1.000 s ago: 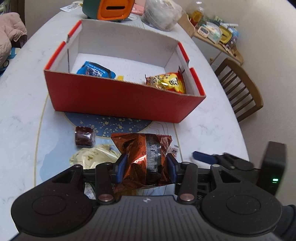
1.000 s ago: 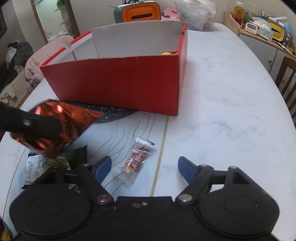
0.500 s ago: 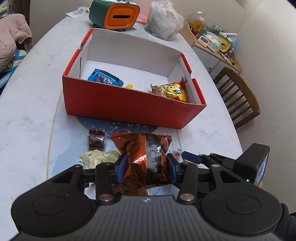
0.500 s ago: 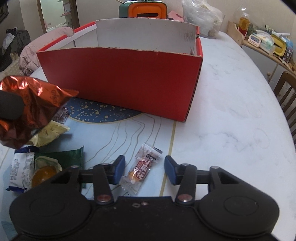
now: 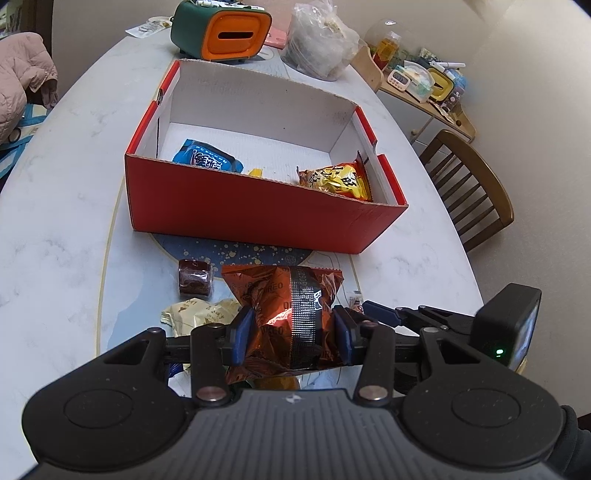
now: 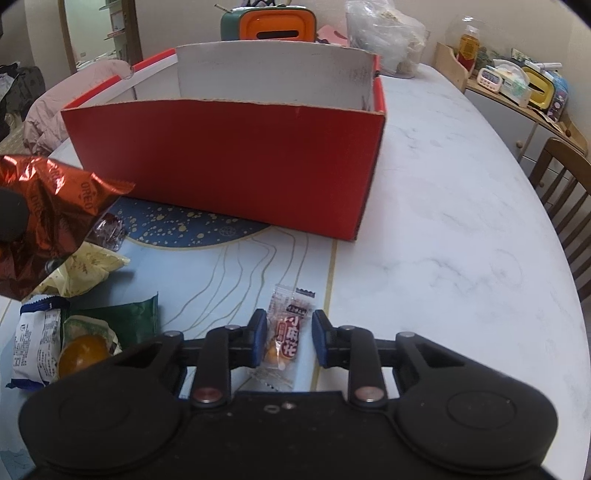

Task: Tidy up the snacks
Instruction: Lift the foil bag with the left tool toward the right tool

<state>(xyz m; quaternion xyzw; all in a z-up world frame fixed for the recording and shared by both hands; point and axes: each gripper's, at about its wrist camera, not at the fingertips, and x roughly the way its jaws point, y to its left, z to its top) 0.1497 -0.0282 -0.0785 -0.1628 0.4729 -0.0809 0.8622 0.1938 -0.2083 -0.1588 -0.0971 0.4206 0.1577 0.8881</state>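
Right tool (image 6: 289, 341) closed around clear candy packet (image 6: 287, 334), left tool (image 5: 291, 334) gripping copper Oreo pack (image 5: 286, 314)

**Counter and what lies on it**

White marble-look counter (image 6: 461, 229). On it: red cardboard box (image 5: 258, 210), green-and-orange case (image 5: 221, 31), clear plastic bag (image 5: 317, 48), dark brown sweet (image 5: 195, 282), pale yellow packet (image 5: 195, 312), green packet (image 6: 122, 321), small clear candy wrapper (image 6: 286, 328).

The open red cardboard box (image 5: 258, 206) sits mid-frame in the left wrist view, on the white marble table (image 5: 55, 229). Inside it, the blue snack packet (image 5: 207, 160) lies lower left and the yellow snack packet (image 5: 338, 181) lower right. Behind the box, at the top of the frame, stands the green-and-orange container (image 5: 221, 31), with the clear plastic bag (image 5: 319, 46) to its right.
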